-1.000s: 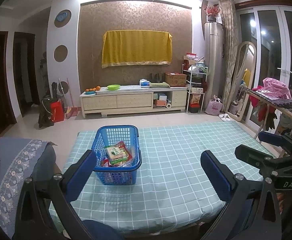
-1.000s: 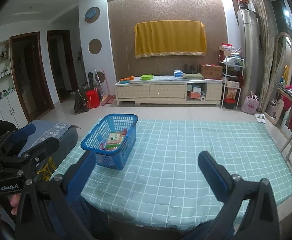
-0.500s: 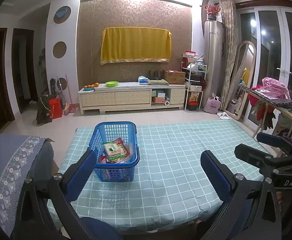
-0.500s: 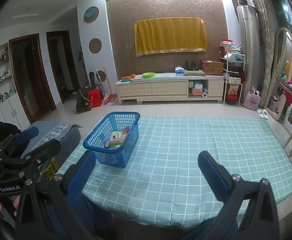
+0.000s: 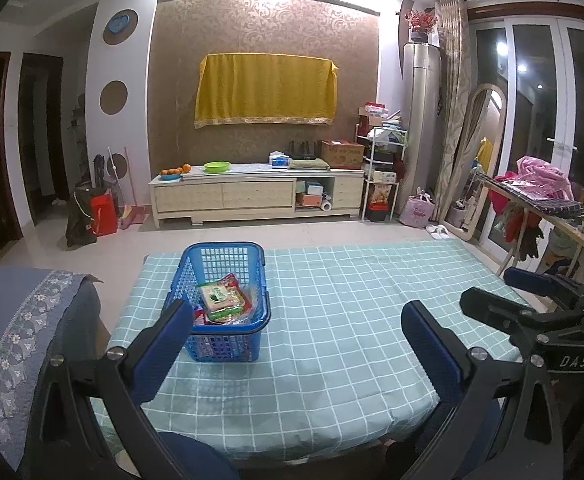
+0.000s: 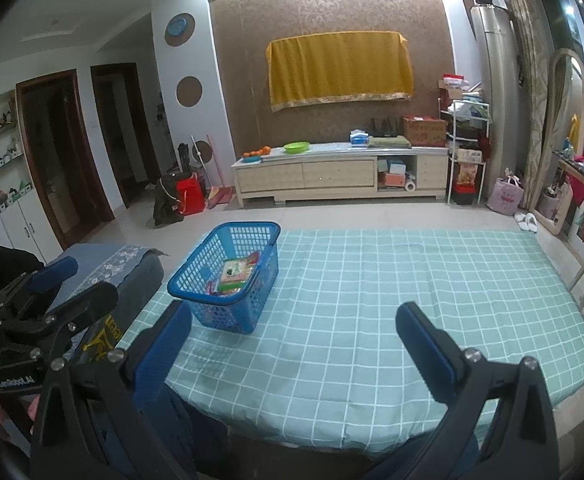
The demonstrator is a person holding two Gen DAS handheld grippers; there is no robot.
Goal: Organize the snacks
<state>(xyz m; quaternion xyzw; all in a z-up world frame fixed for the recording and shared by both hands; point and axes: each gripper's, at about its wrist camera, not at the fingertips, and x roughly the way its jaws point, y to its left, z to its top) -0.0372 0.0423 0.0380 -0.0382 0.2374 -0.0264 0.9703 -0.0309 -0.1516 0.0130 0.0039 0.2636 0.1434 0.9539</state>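
A blue plastic basket (image 5: 251, 312) (image 6: 195, 284) stands on the left part of a table under a green checked cloth (image 5: 352, 320) (image 6: 392, 300). Snack packets (image 5: 221, 298) (image 6: 233, 274) lie inside it, a green-labelled one on top. My left gripper (image 5: 298, 316) is open and holds nothing; it hangs above the table's near edge, with its left finger in front of the basket. My right gripper (image 6: 294, 318) is open and holds nothing too, back over the near edge. Each gripper shows at the side of the other's view.
A chair with a blue patterned cover (image 5: 23, 320) stands left of the table. A clothes rack with garments (image 5: 540, 196) is at the right. Beyond the table lie open floor and a low cabinet (image 5: 255, 196) against the far wall.
Both grippers have drawn back and risen a little from the table. The basket now sits lower and smaller in the views. Both stayed open and held nothing.
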